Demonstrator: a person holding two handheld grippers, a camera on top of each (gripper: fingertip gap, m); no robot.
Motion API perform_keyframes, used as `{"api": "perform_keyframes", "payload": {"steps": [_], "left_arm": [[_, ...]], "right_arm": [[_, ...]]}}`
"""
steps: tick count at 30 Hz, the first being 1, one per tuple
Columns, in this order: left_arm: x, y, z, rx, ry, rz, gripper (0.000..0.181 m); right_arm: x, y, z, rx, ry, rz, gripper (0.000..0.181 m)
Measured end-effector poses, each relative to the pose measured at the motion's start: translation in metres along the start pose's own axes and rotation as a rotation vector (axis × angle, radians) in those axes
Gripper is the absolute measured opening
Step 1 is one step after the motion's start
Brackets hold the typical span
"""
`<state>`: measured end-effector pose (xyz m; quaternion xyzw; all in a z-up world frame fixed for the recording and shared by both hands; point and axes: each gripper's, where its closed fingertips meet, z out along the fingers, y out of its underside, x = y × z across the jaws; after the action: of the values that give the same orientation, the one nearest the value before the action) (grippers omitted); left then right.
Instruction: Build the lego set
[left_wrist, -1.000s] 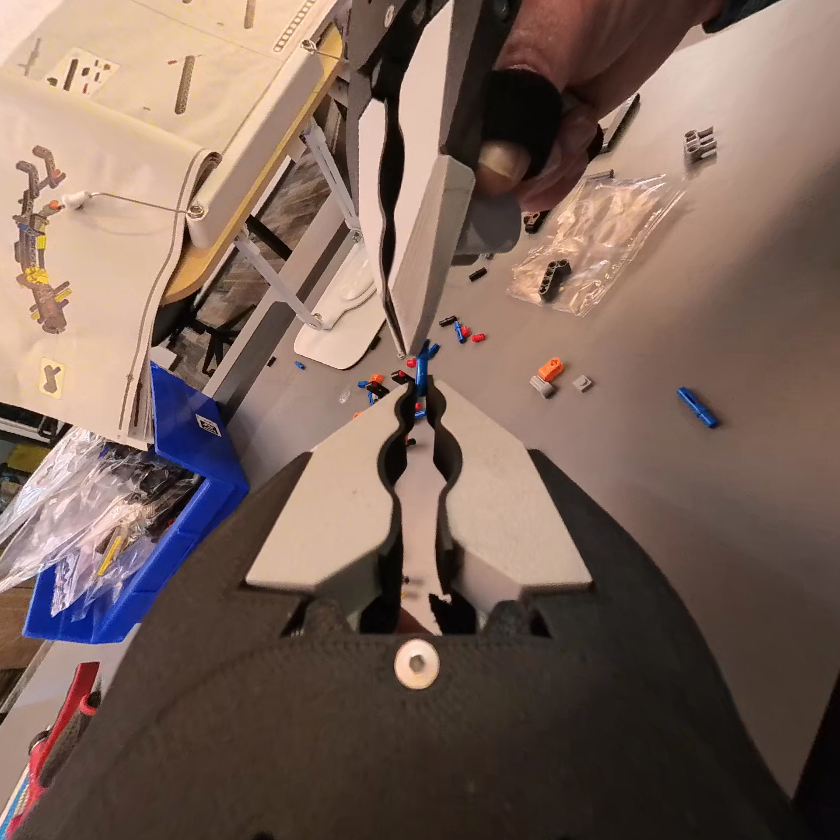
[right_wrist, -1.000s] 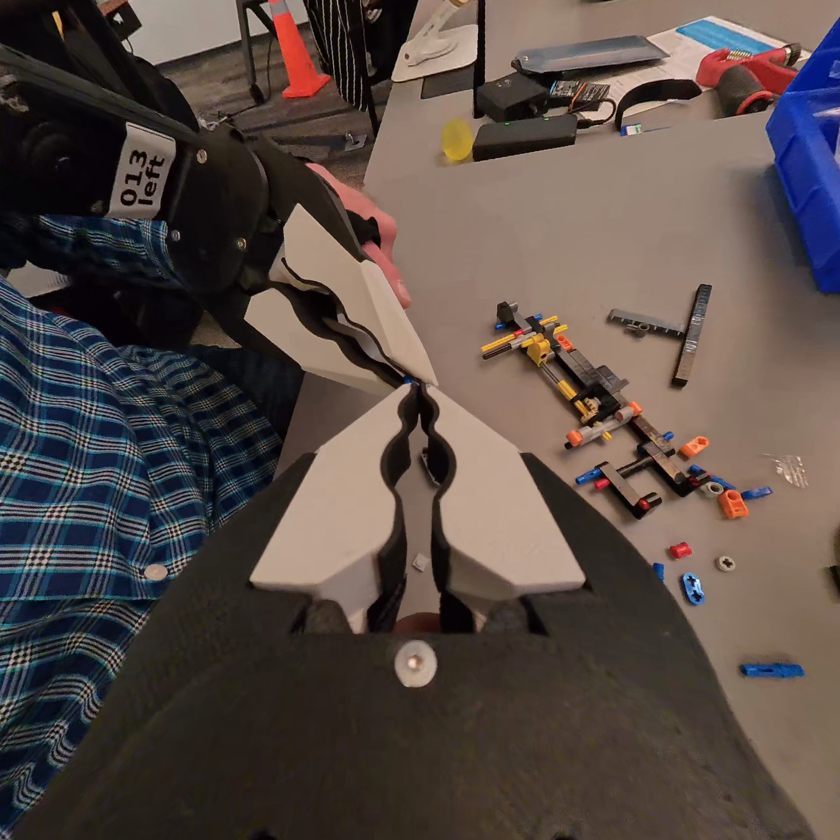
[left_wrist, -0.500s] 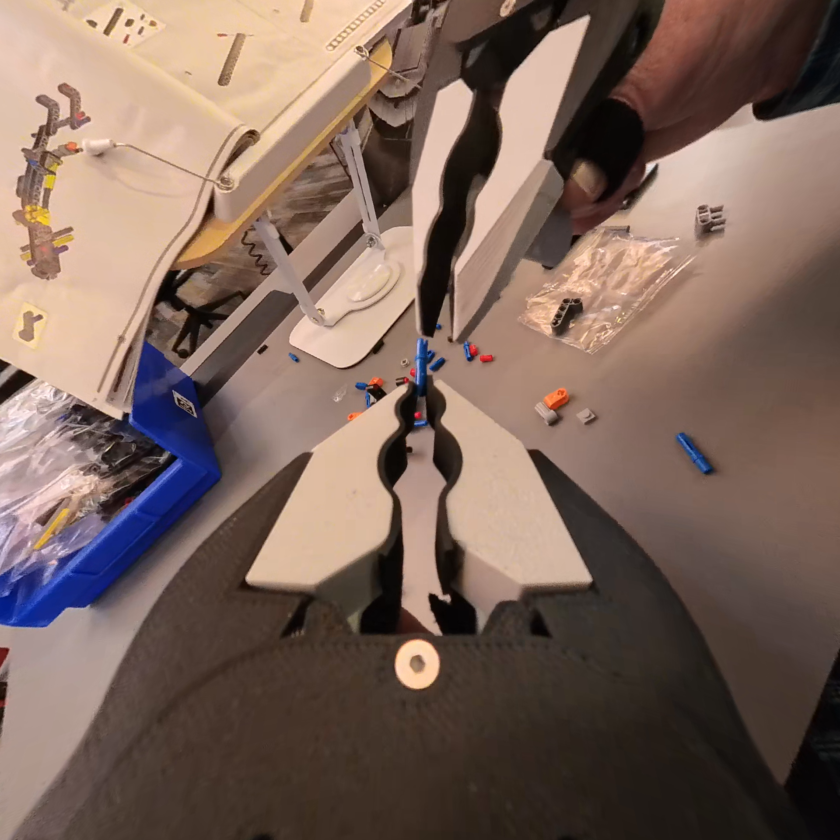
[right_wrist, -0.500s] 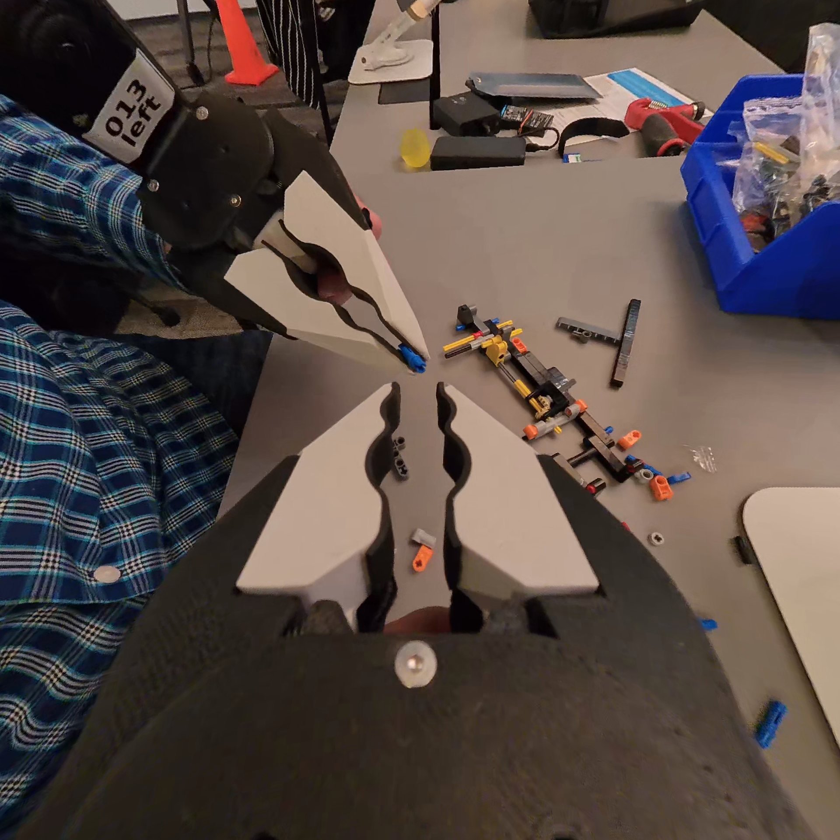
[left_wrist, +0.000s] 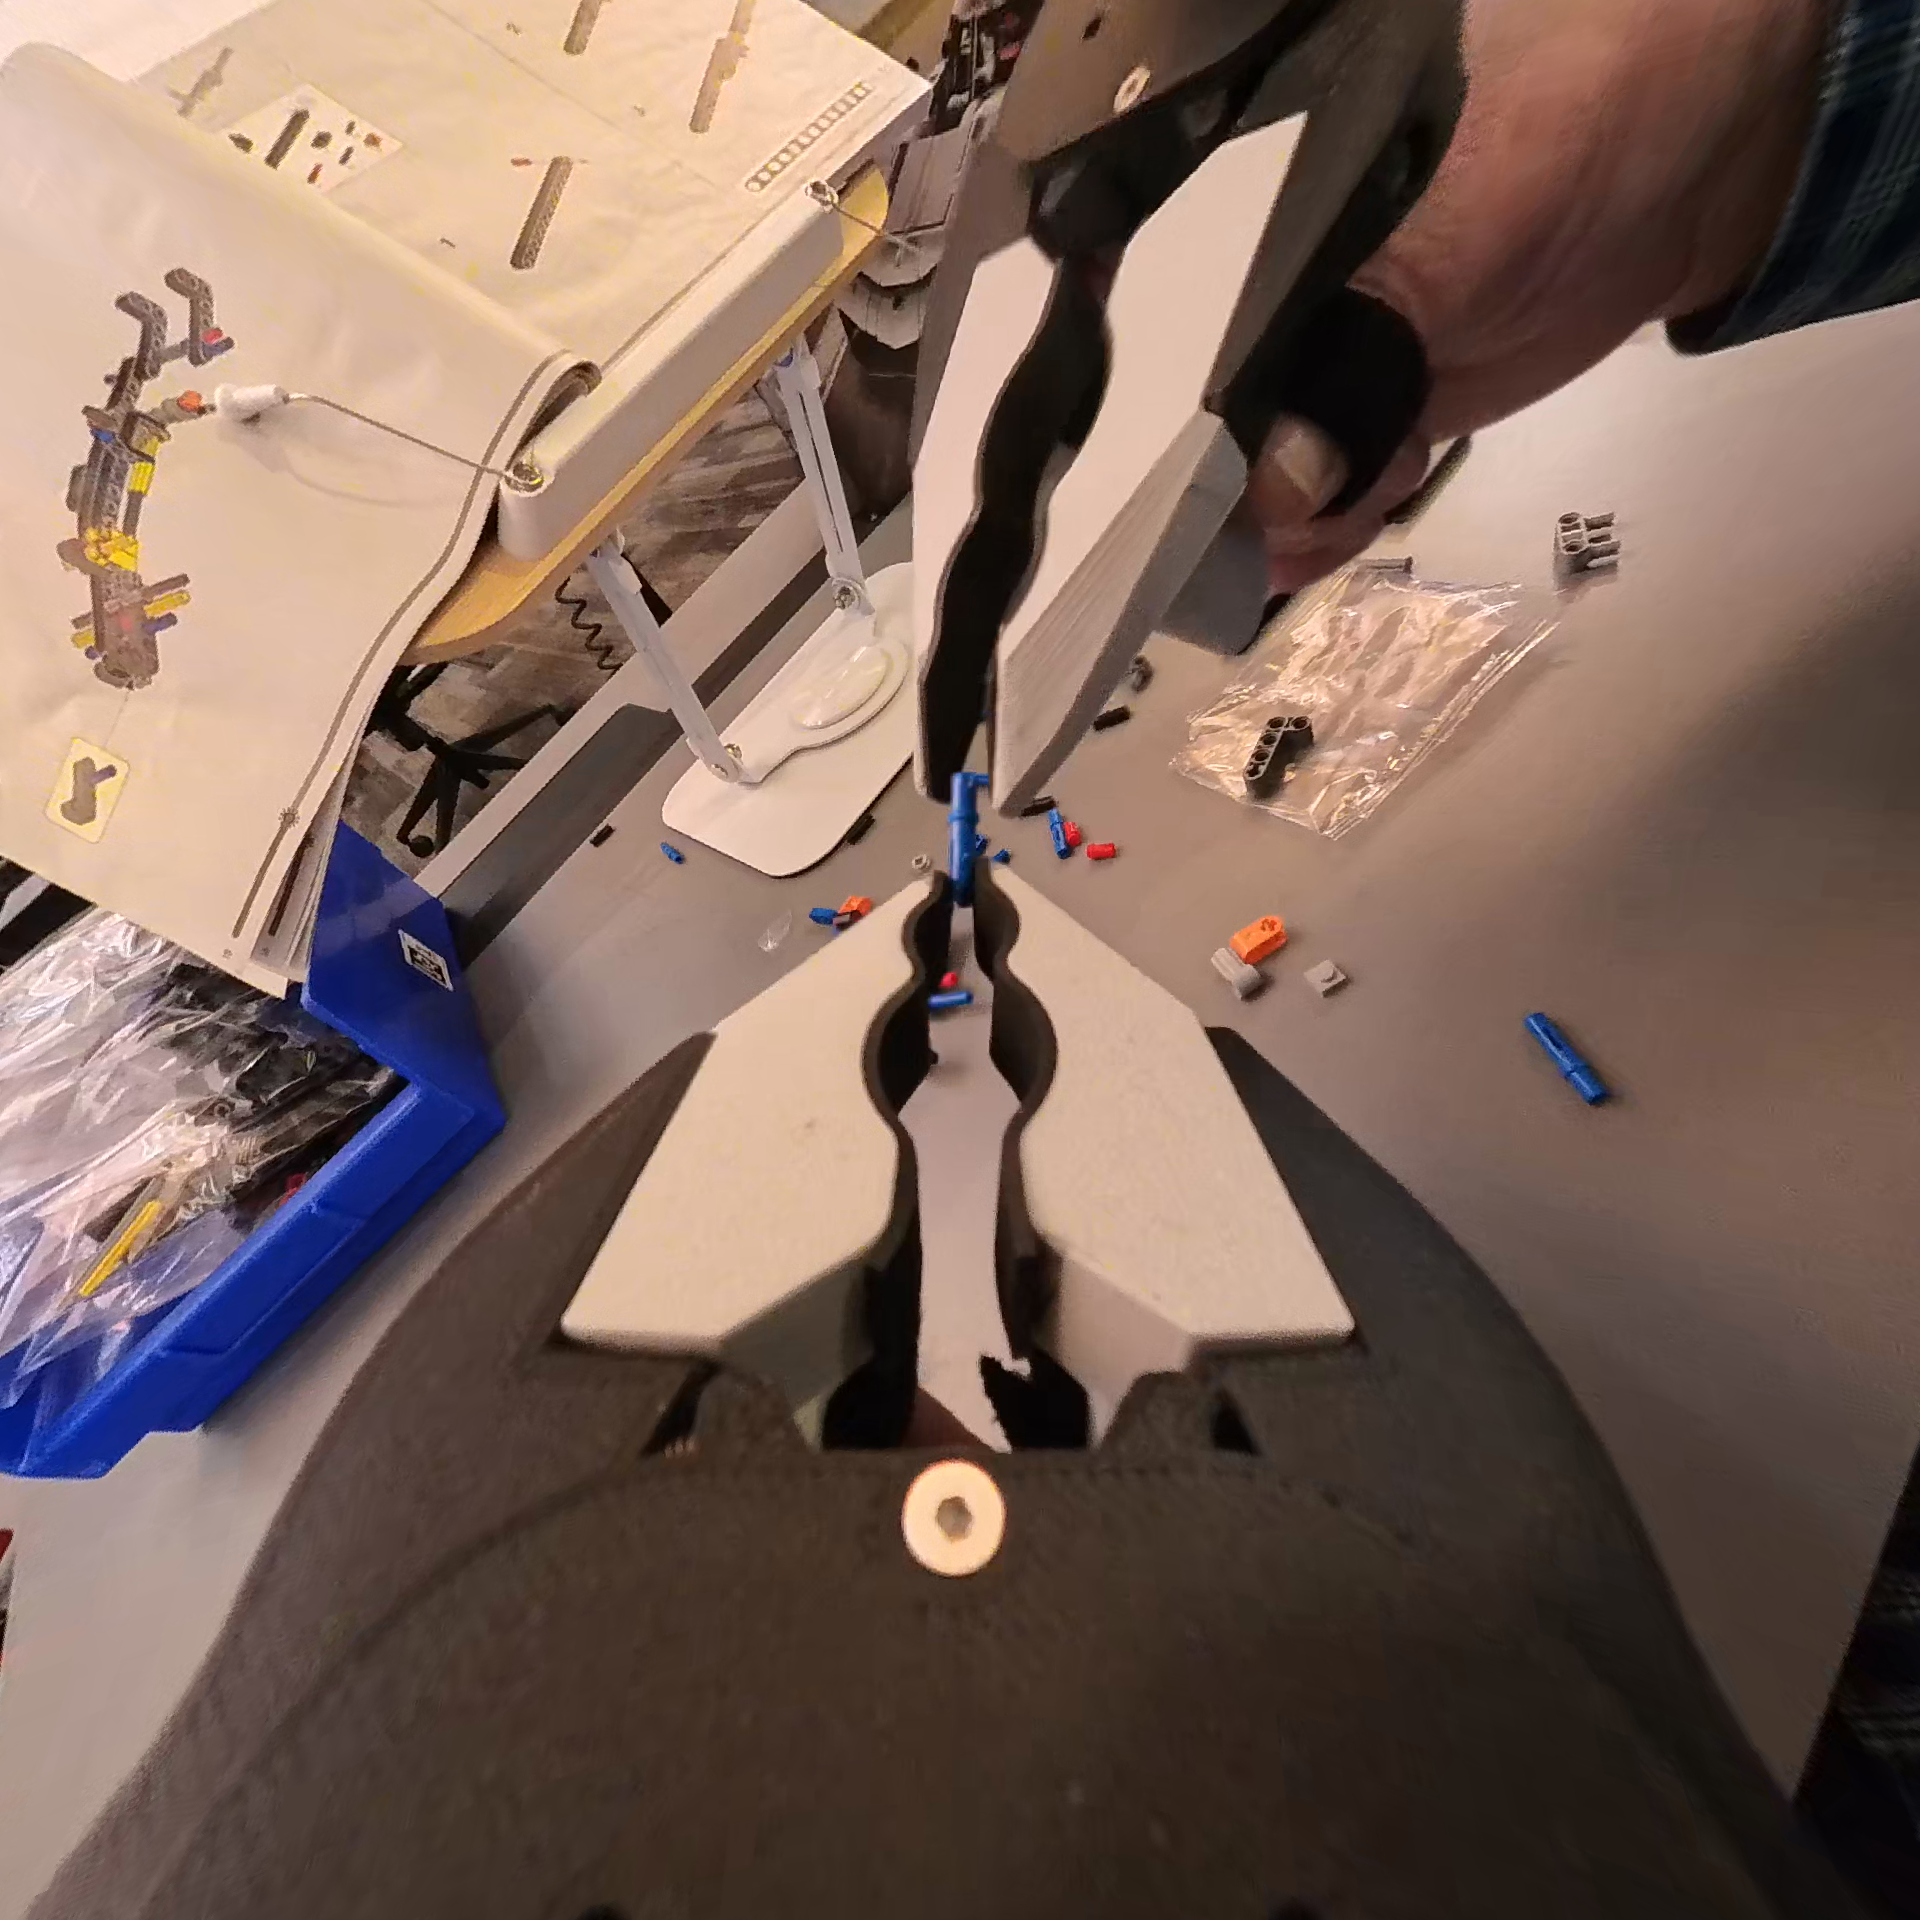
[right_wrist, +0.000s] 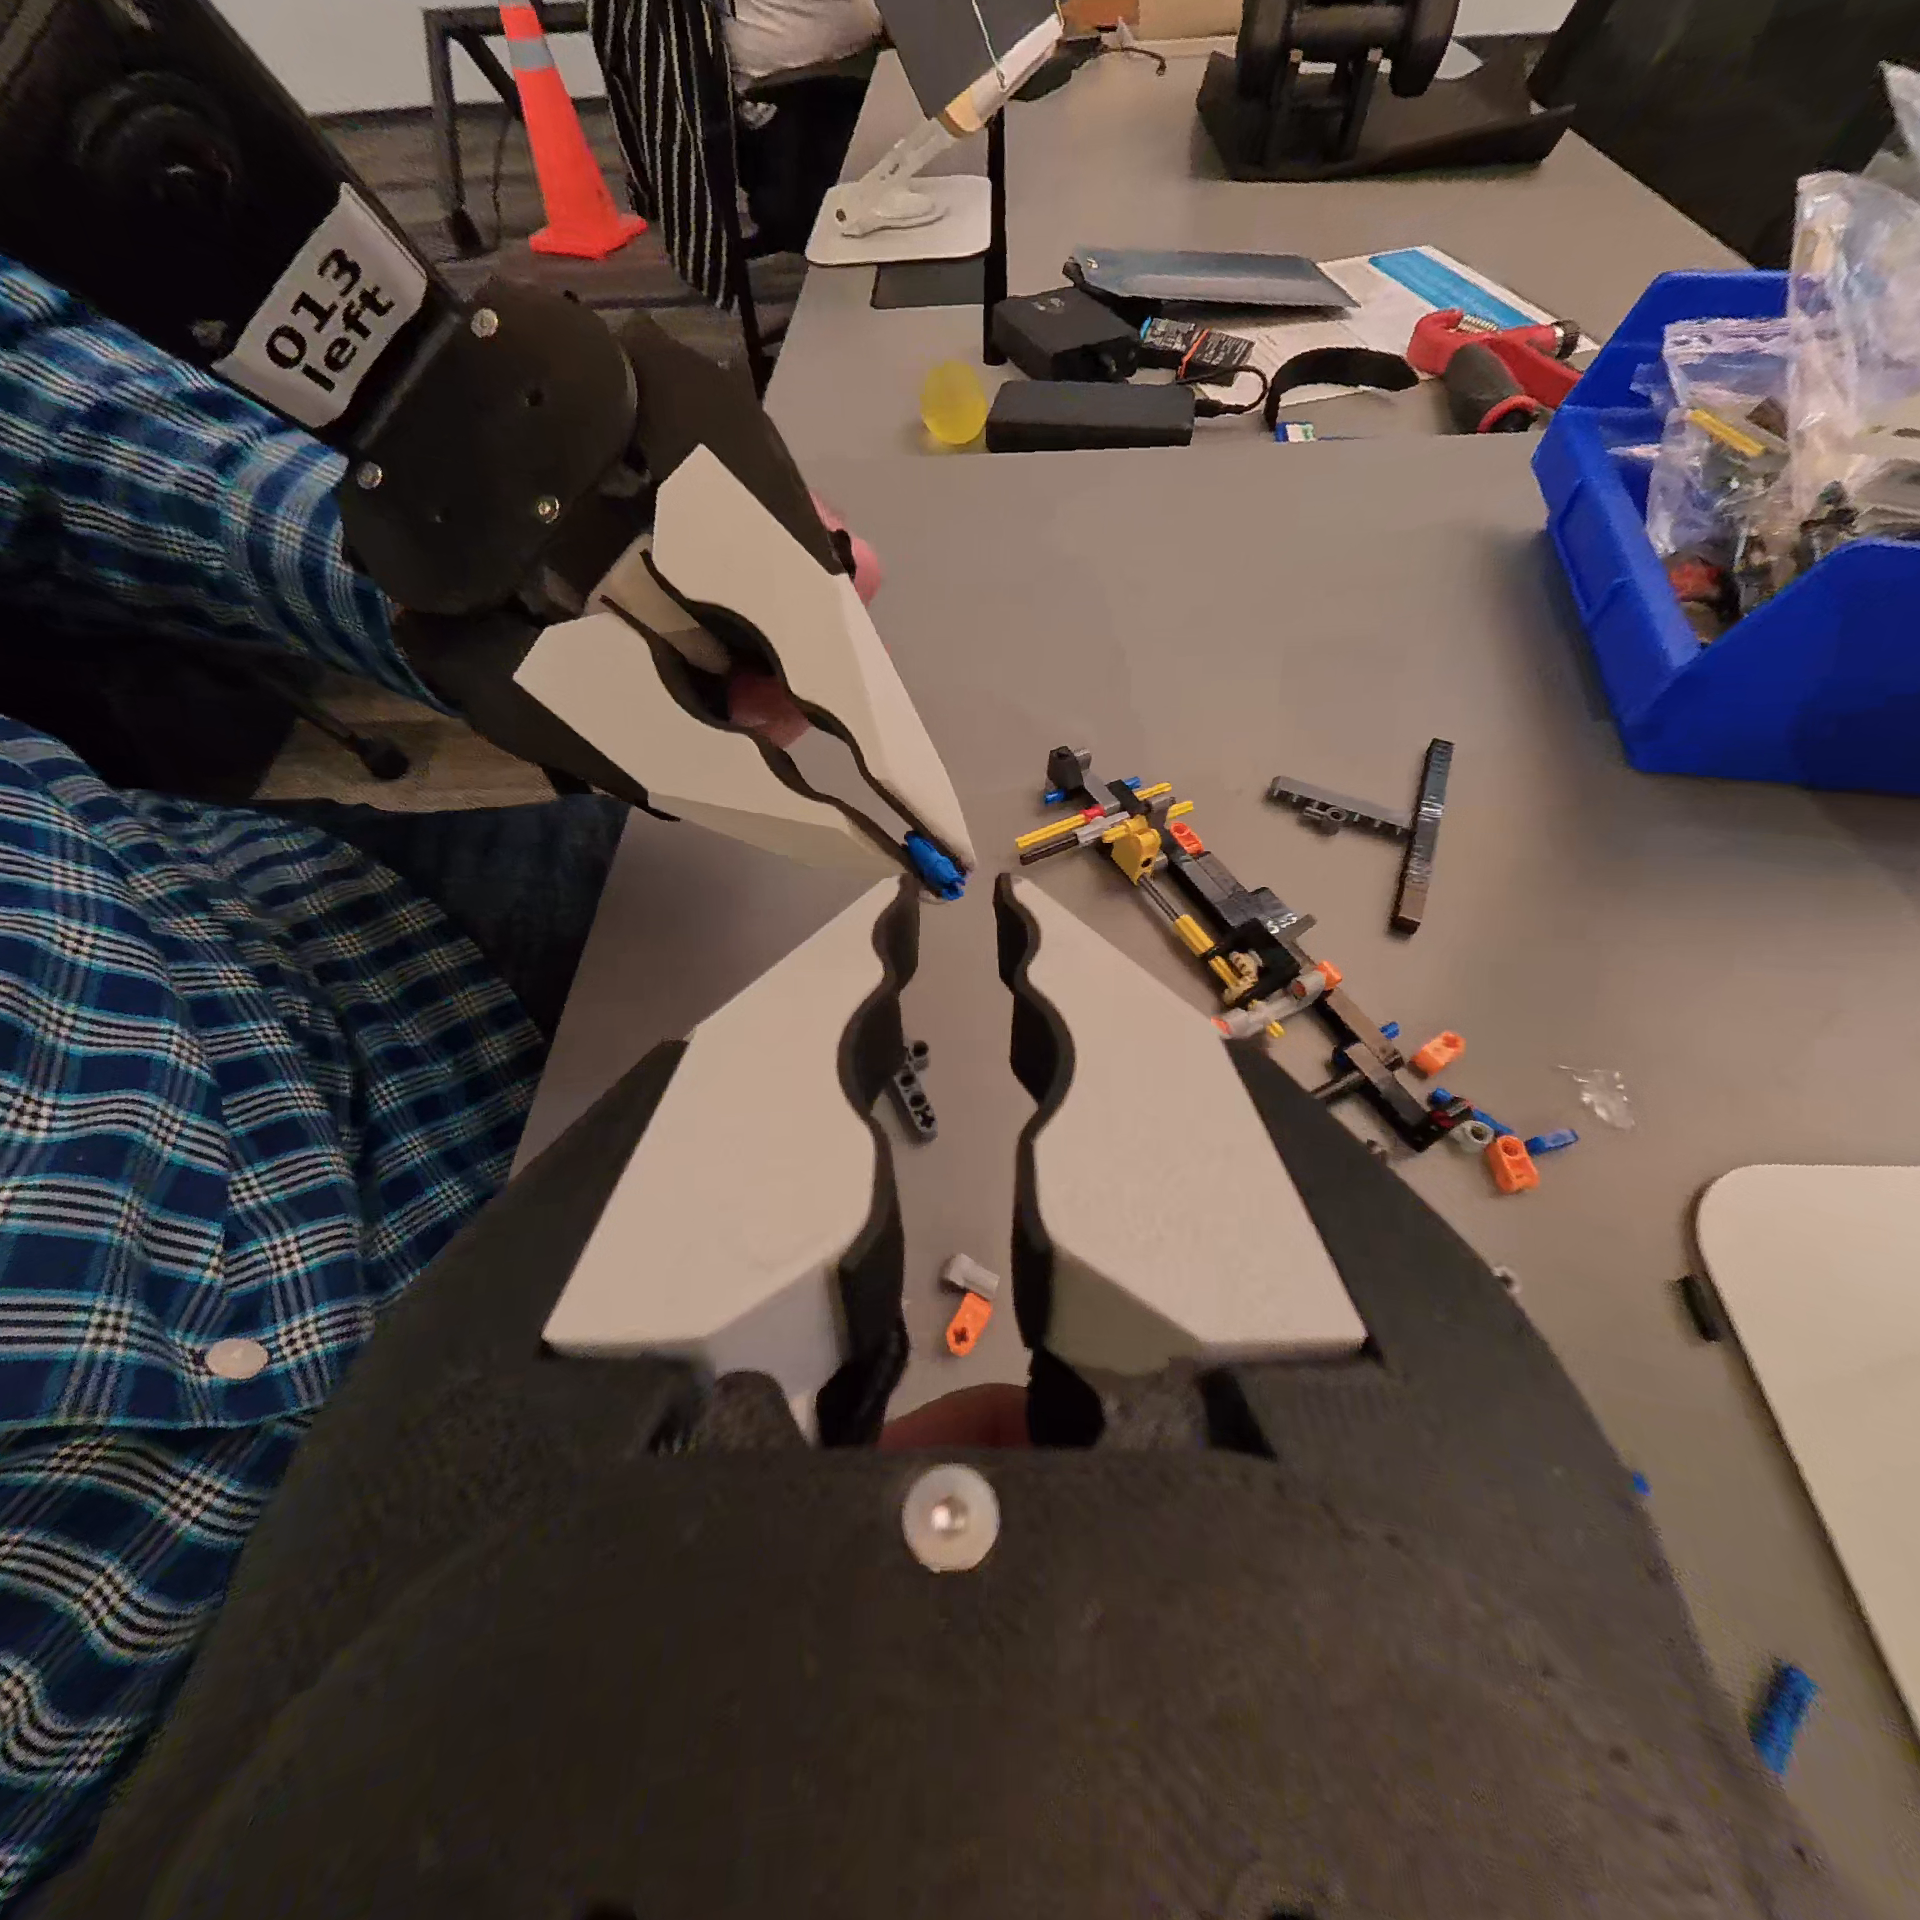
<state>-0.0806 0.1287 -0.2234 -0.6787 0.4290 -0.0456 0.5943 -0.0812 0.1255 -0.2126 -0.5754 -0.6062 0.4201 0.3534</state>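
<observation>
Right tongs (right_wrist: 948, 883) had let go and parted, leaving the blue pin (right_wrist: 933, 864) clenched in left tongs (left_wrist: 961, 894) above the bench (right_wrist: 1195, 623), so a regrip looked due.

— What's on the grey table (right_wrist: 1195, 623)?
— A half-built model (right_wrist: 1226, 935) at centre, loose pieces around it, a blue bin (right_wrist: 1766, 665) at two o'clock.
— And in the left view?
— A clear bag (left_wrist: 1371, 696) at two o'clock.

wrist cameras facing each other, close above grey table (right_wrist: 1195, 623); both see blue pin (left_wrist: 964, 826)
</observation>
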Motion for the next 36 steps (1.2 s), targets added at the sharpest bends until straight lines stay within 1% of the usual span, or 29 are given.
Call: {"api": "perform_keyframes", "payload": {"steps": [4, 13, 15, 17, 20, 21, 23, 26, 28, 30, 33, 36], "left_arm": [[0.002, -0.001, 0.0, 0.007, 0.002, 0.009, 0.002], [0.001, -0.004, 0.0, 0.025, 0.01, -0.013, 0.002], [0.0, -0.004, 0.0, 0.017, 0.009, -0.03, 0.002], [-0.001, -0.001, 0.0, 0.003, 0.013, -0.052, 0.002], [-0.002, 0.002, 0.001, -0.032, 0.044, -0.141, 0.002], [-0.003, 0.003, 0.001, -0.043, 0.04, -0.147, 0.002], [0.0, 0.005, 0.003, -0.09, 0.062, -0.118, 0.002], [0.005, 0.01, 0.003, -0.162, 0.073, -0.028, 0.002], [0.006, 0.012, 0.002, -0.203, 0.07, 0.039, 0.002], [0.007, 0.012, 0.0, -0.225, 0.079, 0.058, 0.001], [0.011, 0.012, 0.0, -0.249, 0.106, 0.055, 0.001], [0.012, 0.014, 0.0, -0.266, 0.109, 0.063, 0.002]], "right_arm": [[-0.004, -0.001, 0.001, 0.02, -0.044, 0.035, 0.005], [-0.005, -0.006, -0.001, 0.038, -0.037, 0.033, 0.004], [-0.001, -0.007, -0.001, 0.049, -0.003, 0.035, 0.008], [0.003, -0.008, -0.005, 0.036, 0.071, -0.058, 0.014], [-0.002, -0.013, -0.008, -0.038, 0.2, -0.36, 0.013], [-0.004, -0.013, -0.007, -0.082, 0.236, -0.467, 0.013], [-0.006, -0.006, -0.001, -0.197, 0.282, -0.644, 0.012], [-0.002, 0.007, 0.006, -0.343, 0.324, -0.808, 0.012], [0.004, 0.015, 0.007, -0.428, 0.343, -0.883, 0.01], [0.004, 0.019, 0.008, -0.462, 0.34, -0.921, 0.008], [0.004, 0.02, 0.01, -0.482, 0.343, -0.947, 0.002], [0.003, 0.024, 0.011, -0.47, 0.328, -0.913, 0.001]]}}
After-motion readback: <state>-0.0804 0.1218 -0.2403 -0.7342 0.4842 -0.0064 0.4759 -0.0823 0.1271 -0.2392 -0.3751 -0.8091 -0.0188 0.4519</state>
